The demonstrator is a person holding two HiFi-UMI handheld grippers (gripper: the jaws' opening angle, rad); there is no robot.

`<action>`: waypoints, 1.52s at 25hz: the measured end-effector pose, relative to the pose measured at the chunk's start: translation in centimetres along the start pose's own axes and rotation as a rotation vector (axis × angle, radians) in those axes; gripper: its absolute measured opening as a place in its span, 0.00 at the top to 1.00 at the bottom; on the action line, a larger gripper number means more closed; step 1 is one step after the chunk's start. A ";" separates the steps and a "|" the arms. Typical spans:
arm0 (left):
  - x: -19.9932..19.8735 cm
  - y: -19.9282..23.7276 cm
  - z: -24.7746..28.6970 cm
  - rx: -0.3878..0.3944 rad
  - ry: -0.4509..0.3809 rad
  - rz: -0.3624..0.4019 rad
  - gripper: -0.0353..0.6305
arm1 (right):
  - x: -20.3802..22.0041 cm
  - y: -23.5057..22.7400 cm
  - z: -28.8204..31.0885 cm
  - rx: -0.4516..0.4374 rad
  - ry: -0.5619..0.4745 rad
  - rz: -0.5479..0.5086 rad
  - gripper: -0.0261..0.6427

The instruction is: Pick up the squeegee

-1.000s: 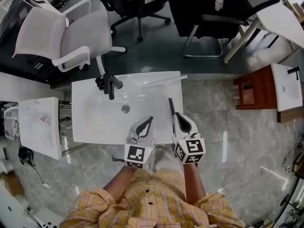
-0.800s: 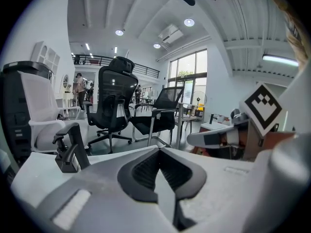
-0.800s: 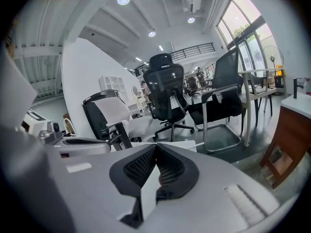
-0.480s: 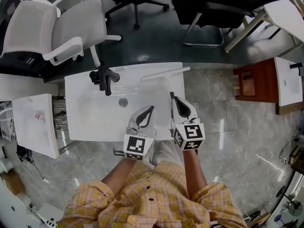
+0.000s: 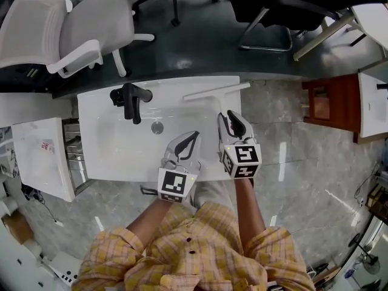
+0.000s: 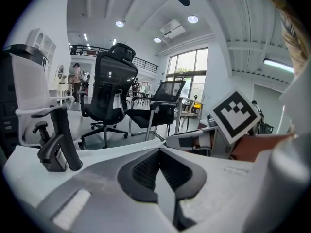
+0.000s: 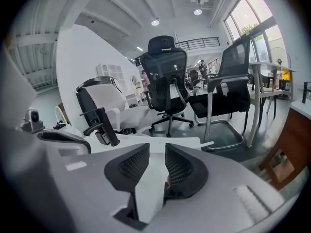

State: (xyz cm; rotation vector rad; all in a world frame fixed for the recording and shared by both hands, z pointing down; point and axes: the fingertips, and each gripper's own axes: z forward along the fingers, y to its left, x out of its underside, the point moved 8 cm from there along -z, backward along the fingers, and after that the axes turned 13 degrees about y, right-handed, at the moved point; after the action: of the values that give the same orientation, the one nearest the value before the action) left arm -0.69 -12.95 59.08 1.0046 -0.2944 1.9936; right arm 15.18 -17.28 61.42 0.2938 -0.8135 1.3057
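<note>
The squeegee [image 5: 216,91] lies on the right side of a white sink top [image 5: 121,156]: white blade across the far edge, thin black handle running back toward me. My right gripper [image 5: 232,121] hovers over that handle, its jaws opening; the gripper view shows only white surface between the right gripper's [image 7: 156,152] pads, and the blade's end [image 7: 206,143] lies just ahead. My left gripper [image 5: 185,143] hangs shut and empty over the basin near the front edge. In its own view the left gripper [image 6: 158,154] has its pads meeting.
A black faucet [image 5: 130,99] stands at the sink's far left, a drain [image 5: 157,127] in the basin. Beyond are a white office chair [image 5: 66,26] and black chairs [image 7: 167,76]. A brown cabinet [image 5: 321,105] stands right, a white table [image 5: 42,156] left.
Both grippers have moved farther out over the sink, the right one more, along the squeegee's handle. The right jaws, shut before, now stand apart.
</note>
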 end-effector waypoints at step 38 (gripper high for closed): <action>0.1 2.9 2.6 0.021 0.039 -0.012 0.95 | 1.8 -2.4 8.5 0.142 0.182 0.006 0.83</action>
State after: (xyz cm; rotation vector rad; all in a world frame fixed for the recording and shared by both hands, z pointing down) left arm -1.64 -16.03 61.29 0.9777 -0.2460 2.0063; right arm 14.38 -21.85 69.18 0.2801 -0.5697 1.3764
